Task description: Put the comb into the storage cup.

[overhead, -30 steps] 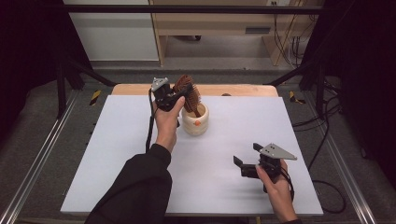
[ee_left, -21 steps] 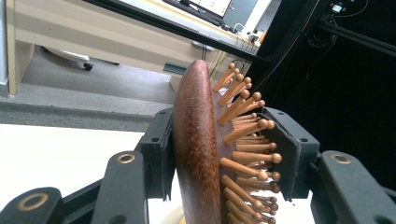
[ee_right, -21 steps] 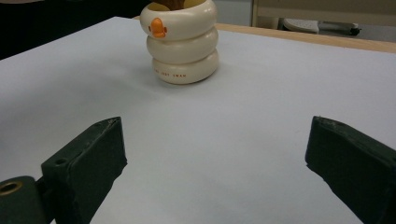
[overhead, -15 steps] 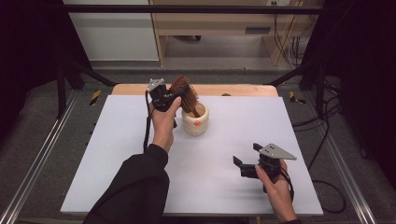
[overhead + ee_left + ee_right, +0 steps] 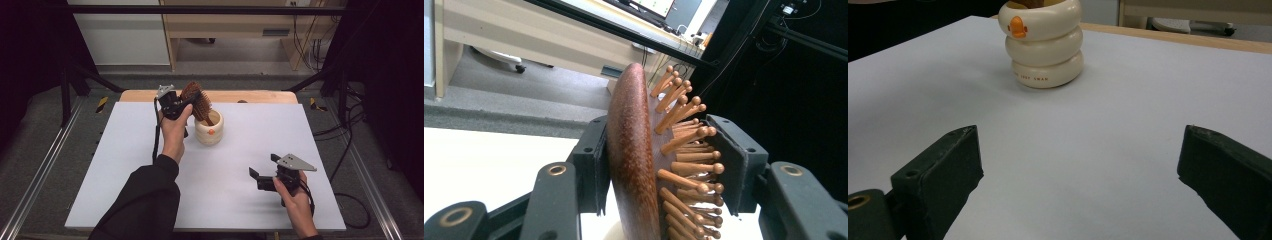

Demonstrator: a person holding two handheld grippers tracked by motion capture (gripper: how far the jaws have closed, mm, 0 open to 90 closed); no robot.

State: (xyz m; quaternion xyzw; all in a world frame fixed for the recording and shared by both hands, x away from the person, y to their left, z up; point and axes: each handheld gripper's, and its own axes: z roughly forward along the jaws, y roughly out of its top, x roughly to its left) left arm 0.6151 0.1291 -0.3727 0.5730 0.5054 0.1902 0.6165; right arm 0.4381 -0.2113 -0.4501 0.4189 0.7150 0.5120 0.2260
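Observation:
A brown wooden hairbrush (image 5: 196, 100) stands tilted with its handle down inside a cream ringed cup (image 5: 209, 131) that has an orange beak mark, at the far middle of the white table (image 5: 125, 175). My left gripper (image 5: 189, 101) is shut on the brush head. In the left gripper view one pad presses the brush's smooth back (image 5: 634, 150) and the other pad meets the peg bristles, with the left gripper (image 5: 659, 131) around them. My right gripper (image 5: 262, 167) rests low near the front right, open and holding nothing. In the right gripper view its jaws (image 5: 1080, 145) point toward the cup (image 5: 1045, 45).
A wooden strip (image 5: 250, 96) runs along the table's far edge. Metal rails (image 5: 40, 170) flank both sides, and cables (image 5: 345, 150) lie on the floor at the right. Wide bare table surface lies between the cup and the right gripper.
The left gripper with the brush head has shifted very slightly to the left. The right hand has stayed where it was.

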